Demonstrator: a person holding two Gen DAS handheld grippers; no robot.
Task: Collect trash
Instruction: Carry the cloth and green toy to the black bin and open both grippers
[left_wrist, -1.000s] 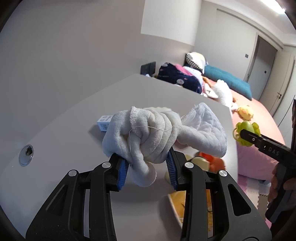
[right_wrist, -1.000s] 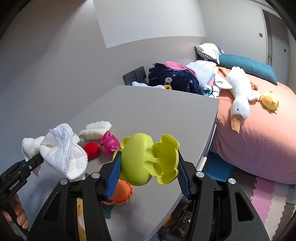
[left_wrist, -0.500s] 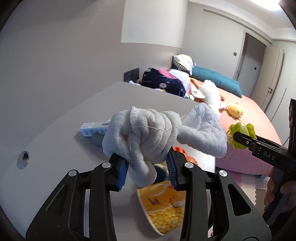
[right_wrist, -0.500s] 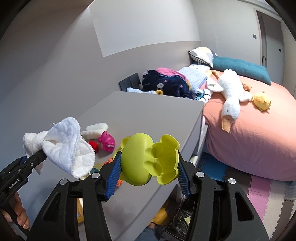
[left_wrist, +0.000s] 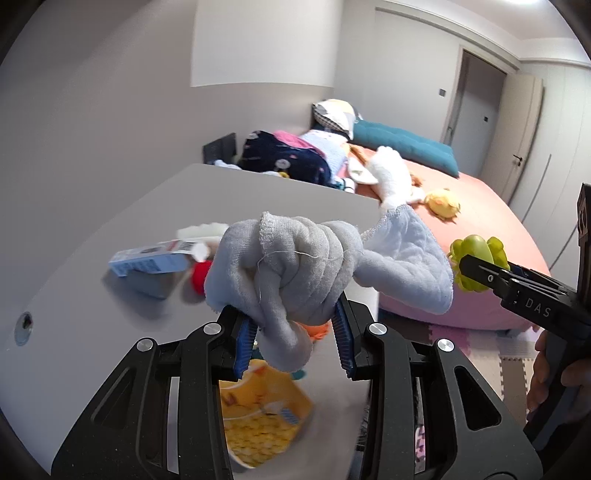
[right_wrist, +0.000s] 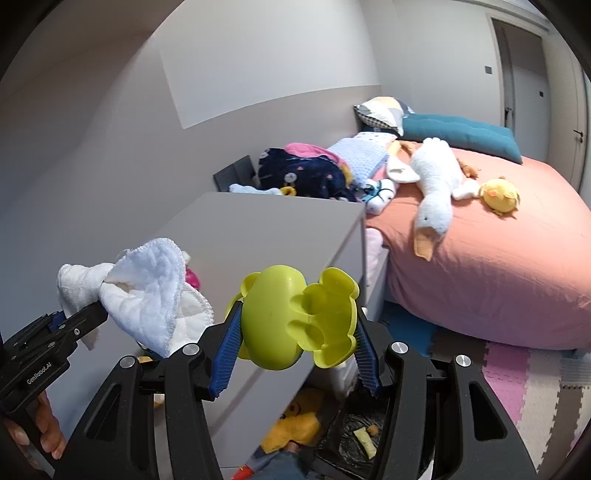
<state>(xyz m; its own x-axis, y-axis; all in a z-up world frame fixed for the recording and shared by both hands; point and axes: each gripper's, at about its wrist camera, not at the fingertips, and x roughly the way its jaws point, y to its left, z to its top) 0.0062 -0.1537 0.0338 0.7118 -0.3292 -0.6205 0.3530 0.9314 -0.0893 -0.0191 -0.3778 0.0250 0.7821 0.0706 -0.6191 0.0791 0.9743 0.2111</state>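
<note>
Grey smooth worktop (left_wrist: 92, 332) beside a salmon bed (right_wrist: 498, 258).
Left gripper (left_wrist: 293, 347) jaws pinch a knotted, quilted white cloth (left_wrist: 291, 273); right gripper (right_wrist: 295, 354) jaws clamp a glossy, lobed green plastic toy (right_wrist: 295, 321).

1. Goose plush (right_wrist: 436, 184): lies on the pink bed (right_wrist: 498, 266), at 2 o'clock.
2. Yellow chick plush (right_wrist: 499, 194): just beside the goose.
3. Teal cushion (right_wrist: 461, 134): at the bed's far end.
</note>
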